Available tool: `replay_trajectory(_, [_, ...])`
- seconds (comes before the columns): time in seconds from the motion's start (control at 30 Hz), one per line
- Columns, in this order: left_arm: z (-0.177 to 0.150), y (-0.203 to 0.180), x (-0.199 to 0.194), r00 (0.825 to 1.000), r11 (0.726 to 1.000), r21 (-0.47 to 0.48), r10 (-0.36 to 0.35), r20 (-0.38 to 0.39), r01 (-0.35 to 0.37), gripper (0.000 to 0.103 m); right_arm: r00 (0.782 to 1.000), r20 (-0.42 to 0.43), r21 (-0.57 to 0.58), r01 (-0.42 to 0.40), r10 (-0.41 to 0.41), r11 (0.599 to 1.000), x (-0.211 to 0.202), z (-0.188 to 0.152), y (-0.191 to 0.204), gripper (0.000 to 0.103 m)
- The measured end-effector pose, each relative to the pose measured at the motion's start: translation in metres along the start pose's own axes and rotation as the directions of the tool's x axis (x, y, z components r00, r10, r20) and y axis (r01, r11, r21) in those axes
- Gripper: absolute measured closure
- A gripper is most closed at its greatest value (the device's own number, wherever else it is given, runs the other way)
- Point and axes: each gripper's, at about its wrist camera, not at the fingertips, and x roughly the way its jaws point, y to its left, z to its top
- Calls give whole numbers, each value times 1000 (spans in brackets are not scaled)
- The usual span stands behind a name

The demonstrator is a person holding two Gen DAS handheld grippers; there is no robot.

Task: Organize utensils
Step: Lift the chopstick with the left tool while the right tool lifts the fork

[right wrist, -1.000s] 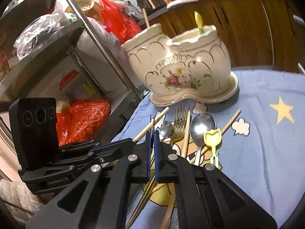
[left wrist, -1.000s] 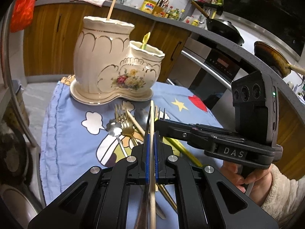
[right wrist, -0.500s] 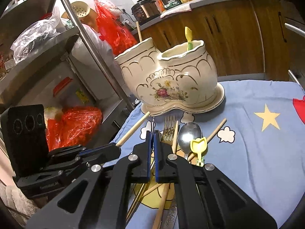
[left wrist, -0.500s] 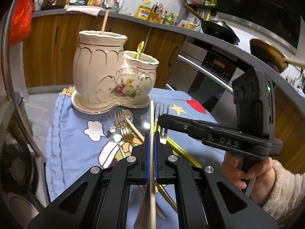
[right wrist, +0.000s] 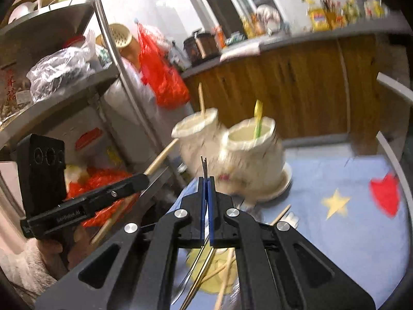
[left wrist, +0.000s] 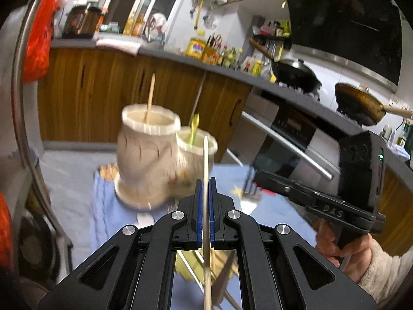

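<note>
Comparing against the views a second earlier, both grippers had risen off the blue cloth (right wrist: 335,232) with their loads, and the ceramic holder (left wrist: 147,160) sat lower and farther off in each view. Both wrist views were smeared by motion. In my judgement the pick-up step was complete and the carry to the holder was under way; nothing new had yet been deposited.

Largest to smallest, the inventory was as follows.

- Cloth: one, spread on the table, with the holder standing at its far end.
- Holder: one, with two compartments, a taller and a shorter, joined on a single base.
- Grippers: two. The left gripper (left wrist: 205,180) had its fingers closed almost fully on a wooden chopstick (left wrist: 205,160), which ran up through the pads and pointed toward the shorter compartment. The right gripper (right wrist: 205,179) had its fingers pressed together on a thin metal fork (right wrist: 204,162), tines showing just above the pads.
- Utensils already stowed: one chopstick (left wrist: 150,95) upright in the taller compartment and one yellow-green utensil (left wrist: 194,126) in the shorter.
- Utensils left on the cloth: a loose pile (right wrist: 206,271) below the grippers, too blurred to count.
</note>
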Motion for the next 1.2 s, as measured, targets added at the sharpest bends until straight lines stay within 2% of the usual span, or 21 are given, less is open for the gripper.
replay_trajectory(0.13, [40, 3, -5, 998, 1000, 20, 1, 70, -3, 98, 994, 90, -42, 70, -66, 997, -17, 37, 2, 102])
replay_trajectory(0.27, [84, 6, 5, 992, 999, 41, 5, 130, -11, 98, 970, 196, -54, 157, -143, 986, -30, 76, -1, 102])
replay_trajectory(0.33, [102, 9, 13, 988, 999, 41, 3, 154, -9, 98, 953, 246, -58, 199, -180, 978, -36, 91, -1, 102])
replay_trajectory(0.47, [128, 22, 33, 986, 1000, 11, -9, 165, 7, 98, 904, 350, -29, 273, -246, 962, -39, 112, -6, 102])
replay_trajectory(0.7, [145, 42, 75, 984, 1000, 22, 15, 176, -19, 98, 818, 446, -15, 411, -362, 911, -19, 115, -19, 102])
replay_trajectory(0.83, [151, 51, 102, 986, 1000, 4, 10, 165, -11, 98, 823, 418, -41, 439, -384, 897, 3, 113, -29, 102])
replay_trajectory(0.97, [151, 58, 127, 991, 1000, 8, 6, 134, -8, 98, 853, 363, -50, 421, -376, 906, 24, 109, -43, 102])
replay_trajectory(1.2, [142, 68, 136, 990, 1000, 0, -4, 138, 5, 98, 875, 327, -82, 403, -357, 911, 44, 100, -46, 102])
